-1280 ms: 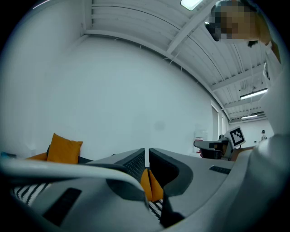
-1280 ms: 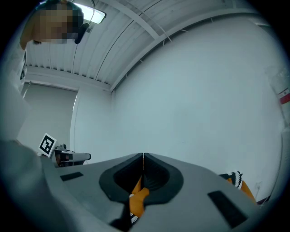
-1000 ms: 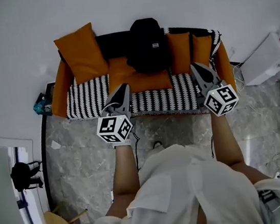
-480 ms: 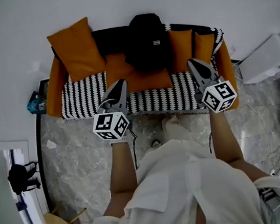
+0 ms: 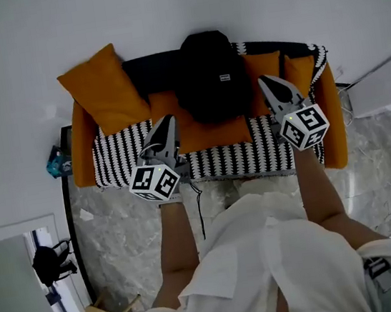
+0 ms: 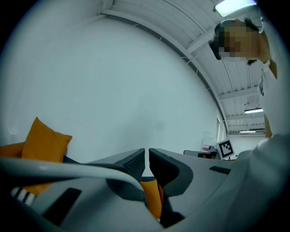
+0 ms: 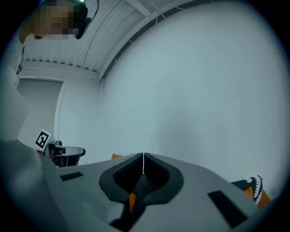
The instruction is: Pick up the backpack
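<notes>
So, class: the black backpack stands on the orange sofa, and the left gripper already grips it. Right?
No. The left gripper grips nothing: its jaws are shut and empty, short of the backpack, as the left gripper view and head view show. The backpack does stand on the sofa.

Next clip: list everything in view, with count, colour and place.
backpack: one, black, mid-sofa against the backrest
sofa: one, orange with a black back, against the wall
blanket: one, black-and-white zigzag, over the seat
cushions: at least three, orange, along the backrest, largest tilted at the left end
small item: one, teal, on the floor left of the sofa
floor: grey marble
left gripper: one, grey, shut and empty, left of the backpack
right gripper: one, grey, shut and empty, right of the backpack
shirt: one, white, bottom of the head view
</notes>
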`<state>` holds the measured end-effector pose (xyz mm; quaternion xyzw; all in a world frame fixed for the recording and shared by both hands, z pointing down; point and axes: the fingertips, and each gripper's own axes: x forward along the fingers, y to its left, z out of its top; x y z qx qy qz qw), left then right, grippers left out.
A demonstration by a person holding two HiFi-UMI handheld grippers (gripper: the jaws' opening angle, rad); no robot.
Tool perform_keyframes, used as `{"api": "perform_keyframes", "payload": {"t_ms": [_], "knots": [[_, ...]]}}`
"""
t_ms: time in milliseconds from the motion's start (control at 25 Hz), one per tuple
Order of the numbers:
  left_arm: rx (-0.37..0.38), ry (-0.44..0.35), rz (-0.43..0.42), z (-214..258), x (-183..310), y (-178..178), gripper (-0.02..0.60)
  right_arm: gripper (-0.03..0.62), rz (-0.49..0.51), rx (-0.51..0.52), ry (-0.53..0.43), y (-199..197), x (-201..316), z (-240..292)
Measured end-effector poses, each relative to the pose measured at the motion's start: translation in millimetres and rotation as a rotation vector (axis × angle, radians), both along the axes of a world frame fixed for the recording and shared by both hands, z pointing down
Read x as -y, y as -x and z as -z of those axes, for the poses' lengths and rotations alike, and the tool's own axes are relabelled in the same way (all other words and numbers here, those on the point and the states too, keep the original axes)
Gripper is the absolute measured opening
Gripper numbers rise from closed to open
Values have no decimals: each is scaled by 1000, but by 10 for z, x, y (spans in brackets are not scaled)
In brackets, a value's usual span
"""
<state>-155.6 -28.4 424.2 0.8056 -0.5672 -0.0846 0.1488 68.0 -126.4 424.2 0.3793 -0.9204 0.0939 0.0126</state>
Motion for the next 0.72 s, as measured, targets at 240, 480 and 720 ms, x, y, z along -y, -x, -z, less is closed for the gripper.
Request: {"api": "perform_keyframes", "payload": {"t_ms": [240,480,720], "knots": [[-20,17,15,-88,762,17,48,20,51,-42,25,111,677,-167],[3,39,22,-140,1243,-35,49,20,83,-43,54,184,1190,-265],[-9,60,0,-202,1544,-46,48,20,73,-60,85,243,1454,-376]]}}
